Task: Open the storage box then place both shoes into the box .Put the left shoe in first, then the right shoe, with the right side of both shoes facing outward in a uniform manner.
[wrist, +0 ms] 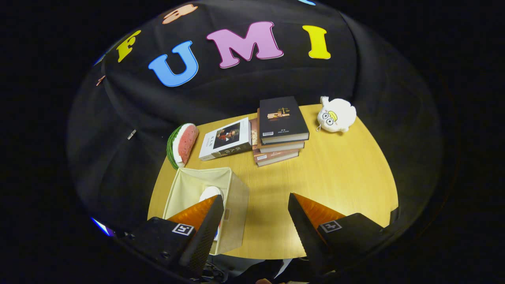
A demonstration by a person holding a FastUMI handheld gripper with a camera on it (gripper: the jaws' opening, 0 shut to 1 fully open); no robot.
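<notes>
A cream fabric storage box (232, 197) stands open-topped on the wooden table (339, 177), under and just ahead of my left finger. Inside it a white rounded part of a shoe (210, 193) peeks out past the fingertip; the remainder of the inside is hidden by the finger. My gripper (255, 200) hovers above the table's near edge, open, with nothing between its fingers. The right finger hangs over bare tabletop.
Beyond the box lie a watermelon-slice toy (182, 144), a single white book (225, 139), a stack of books (281, 130) and a white plush toy (336, 115) at the far right. Bare wood stretches right of the box.
</notes>
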